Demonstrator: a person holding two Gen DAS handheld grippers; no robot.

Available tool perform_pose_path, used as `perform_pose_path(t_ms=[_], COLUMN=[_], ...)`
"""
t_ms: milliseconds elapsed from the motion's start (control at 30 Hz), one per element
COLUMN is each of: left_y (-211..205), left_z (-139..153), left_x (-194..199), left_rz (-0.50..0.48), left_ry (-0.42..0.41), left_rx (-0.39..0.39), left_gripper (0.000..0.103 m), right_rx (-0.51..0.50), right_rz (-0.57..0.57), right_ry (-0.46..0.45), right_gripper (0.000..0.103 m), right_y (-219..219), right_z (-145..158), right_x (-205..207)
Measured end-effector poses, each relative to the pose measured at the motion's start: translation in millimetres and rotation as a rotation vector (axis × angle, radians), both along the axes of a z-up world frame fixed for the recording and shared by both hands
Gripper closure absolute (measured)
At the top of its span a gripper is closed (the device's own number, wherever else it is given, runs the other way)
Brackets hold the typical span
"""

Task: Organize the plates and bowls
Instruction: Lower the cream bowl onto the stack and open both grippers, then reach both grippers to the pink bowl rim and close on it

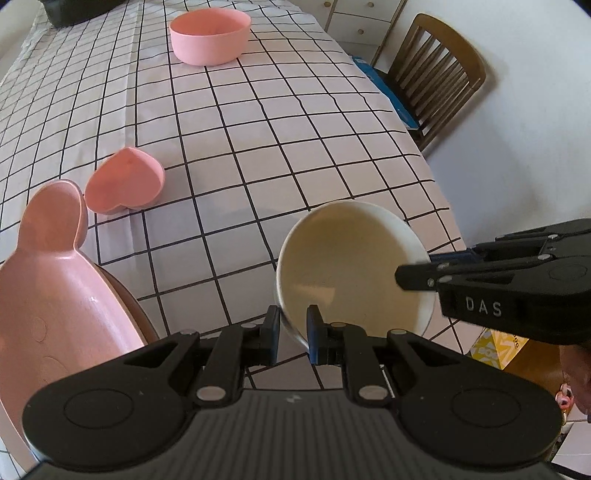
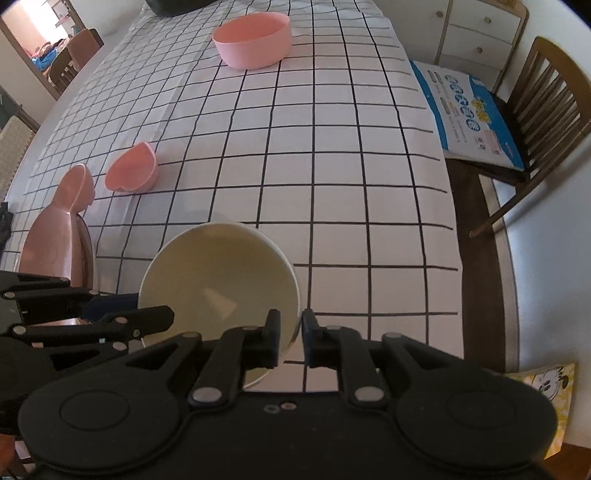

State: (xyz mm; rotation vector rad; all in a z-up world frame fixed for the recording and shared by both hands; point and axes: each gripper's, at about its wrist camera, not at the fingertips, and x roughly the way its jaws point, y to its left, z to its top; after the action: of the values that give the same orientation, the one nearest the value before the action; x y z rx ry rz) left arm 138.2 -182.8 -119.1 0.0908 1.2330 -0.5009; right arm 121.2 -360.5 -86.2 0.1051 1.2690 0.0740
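White bowl (image 1: 351, 266) gripped by both | blue package (image 2: 469, 110) clearest right-wrist

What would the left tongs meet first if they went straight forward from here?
The left tongs already straddle the near rim of the white bowl, so probably its inner wall comes first, though depth is unclear.

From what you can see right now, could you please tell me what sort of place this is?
Most likely a home dining room: a long table under a checked tablecloth, a wooden slat-back chair drawn up beside it, and white drawers against the wall. Pink bowls sit on the cloth.
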Motion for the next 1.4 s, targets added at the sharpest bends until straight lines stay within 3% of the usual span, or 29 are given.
perform_pose_path(t_ms=[367, 667, 800, 867, 933, 1200, 1400], left_y=[5, 11, 14, 16, 20, 28, 27], left_z=[22, 55, 71, 77, 83, 102, 106], left_x=[-3, 15, 33, 42, 52, 106, 160], left_rz=[-0.007, 0.015, 0.045, 0.066, 0.101, 0.207, 0.296], left_ry=[-0.057, -0.144, -0.183, -0.204, -0.229, -0.268, -0.307], left_rx=[-0.003, -0.048, -0.070, -0.080, -0.097, -0.106, -0.059], left_gripper=[0.088, 0.088, 0.074, 0.061, 0.035, 0.031, 0.022], right_rx=[0.015, 0.018, 0.013, 0.012, 0.010, 0.033, 0.049], right_rz=[-0.007, 0.034, 0.055, 0.065, 0.078, 0.134, 0.103], right_ry=[-0.019, -0.107, -0.164, -0.192, -0.221, -0.304, -0.333], right_gripper=[0.076, 0.067, 0.058, 0.054, 0.045, 0.021, 0.012], right_y=[-7, -12, -15, -16, -16, -17, -23], right_z=[16, 55, 75, 84, 92, 114, 121], right_x=[0, 20, 38, 50, 62, 113, 163])
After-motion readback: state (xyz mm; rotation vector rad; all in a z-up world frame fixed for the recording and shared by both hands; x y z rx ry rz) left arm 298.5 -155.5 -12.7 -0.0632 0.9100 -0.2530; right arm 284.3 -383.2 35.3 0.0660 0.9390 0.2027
